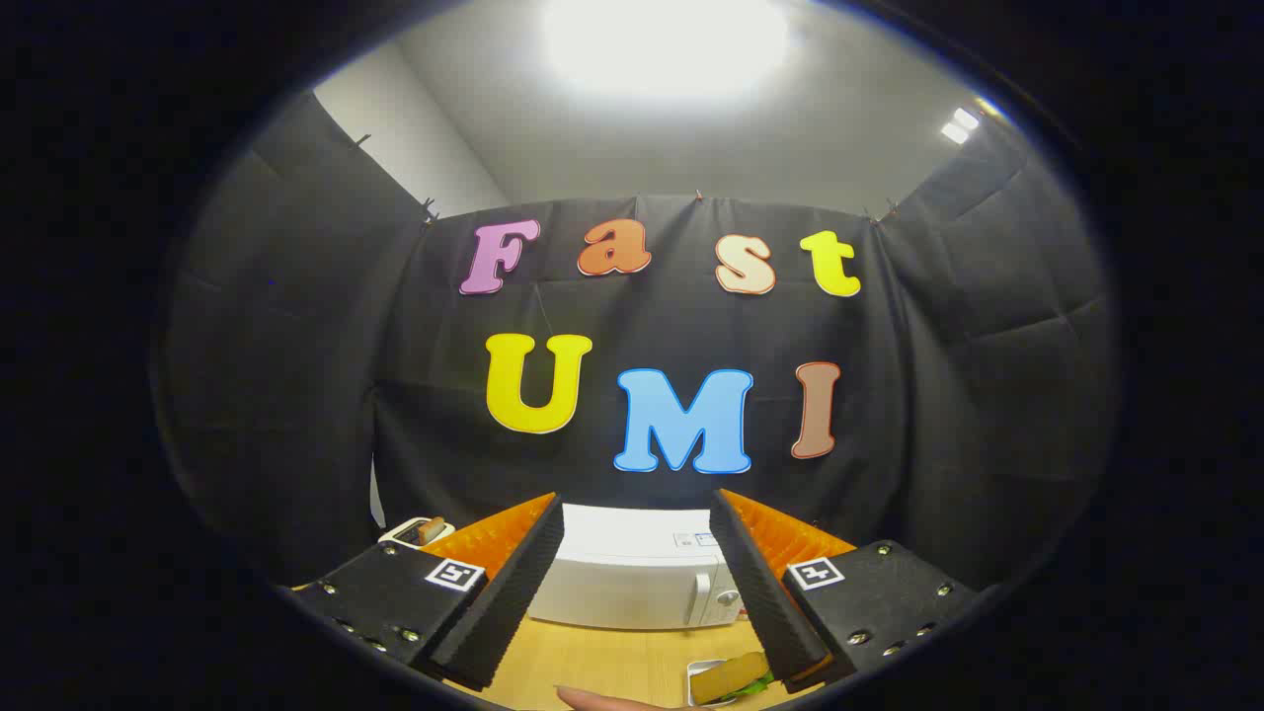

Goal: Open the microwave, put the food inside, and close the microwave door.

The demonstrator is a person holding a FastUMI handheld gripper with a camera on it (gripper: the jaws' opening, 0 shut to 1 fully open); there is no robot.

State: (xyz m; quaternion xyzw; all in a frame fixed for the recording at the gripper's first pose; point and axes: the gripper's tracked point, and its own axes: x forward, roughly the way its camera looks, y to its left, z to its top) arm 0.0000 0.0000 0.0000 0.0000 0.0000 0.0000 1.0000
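Hand-held gripper (637, 563) gapes wide, holding nothing; closed microwave (632, 578) lower centre on the desk (602, 667), sandwich (729, 677) lower right.

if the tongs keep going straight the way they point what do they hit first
Probably the white microwave, which sits beyond the open, empty tongs framed in the gap between them, its door closed. Depth is hard to judge; the wooden table between looks free, and the food tray lies nearer.

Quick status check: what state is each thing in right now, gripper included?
Microwave: door shut, standing on the table beyond the gripper.
Sandwich: on a plate on the table, untouched.
Toaster: bread sticking up from its slot.
Gripper: open, holding nothing.
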